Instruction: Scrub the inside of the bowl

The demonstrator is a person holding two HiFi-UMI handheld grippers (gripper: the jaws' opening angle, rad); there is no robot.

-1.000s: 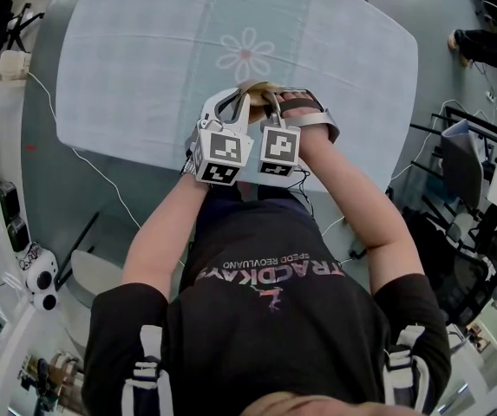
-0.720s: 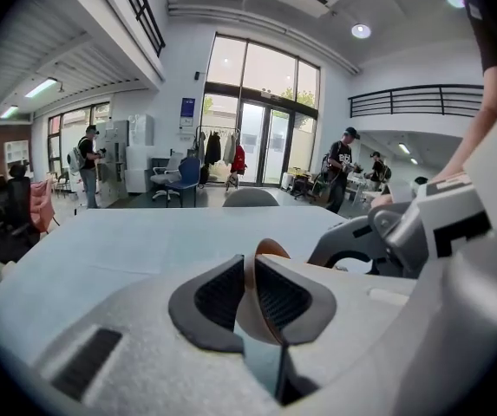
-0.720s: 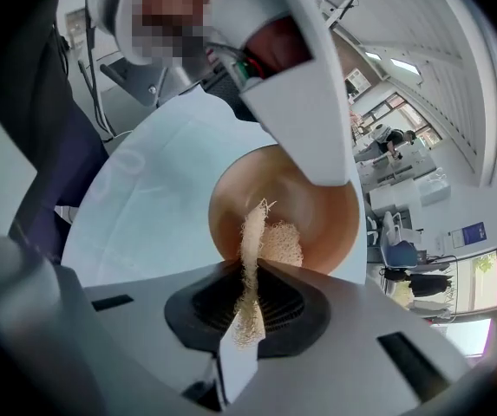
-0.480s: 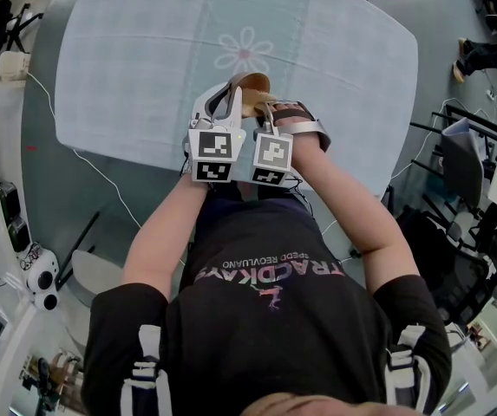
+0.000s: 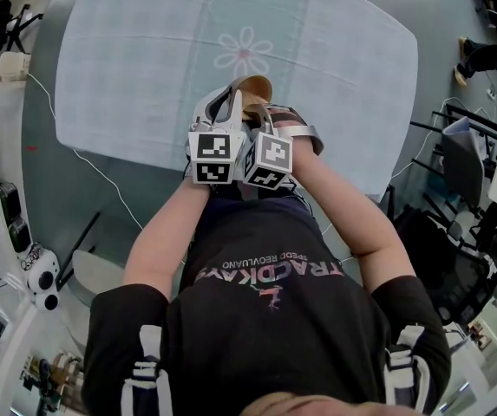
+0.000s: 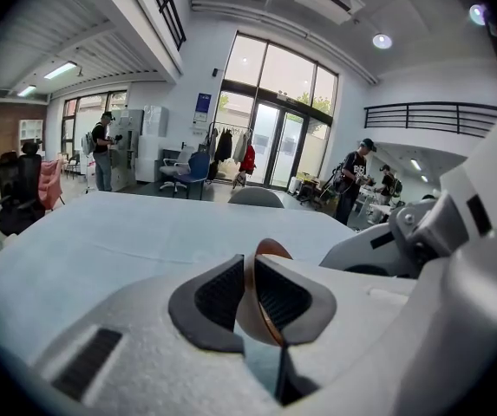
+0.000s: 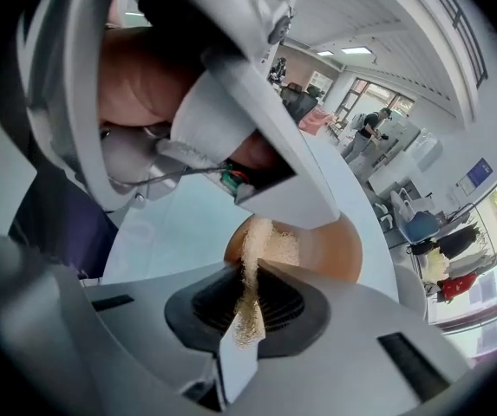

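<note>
A brown bowl (image 5: pixel 253 87) is held tilted above the near edge of the table. My left gripper (image 5: pixel 236 100) is shut on its rim; in the left gripper view the rim (image 6: pixel 271 251) runs edge-on between the dark pads (image 6: pixel 220 295). My right gripper (image 5: pixel 262 113) sits close beside the left one and is shut on a beige scrub pad (image 7: pixel 250 306). In the right gripper view the pad reaches into the bowl's orange-brown inside (image 7: pixel 339 248). In the head view both marker cubes hide most of the bowl and the pad.
The table wears a pale checked cloth (image 5: pixel 144 50) with a pink flower print (image 5: pixel 245 54). Its near edge (image 5: pixel 127 161) lies just under the grippers. Cables and gear stand on the floor at left (image 5: pixel 40 280); a chair (image 5: pixel 461 159) is at right.
The right gripper has slid a little left against the left one and rolled. The left gripper has rolled too, so its cube now faces square. The bowl's rim shows higher.
</note>
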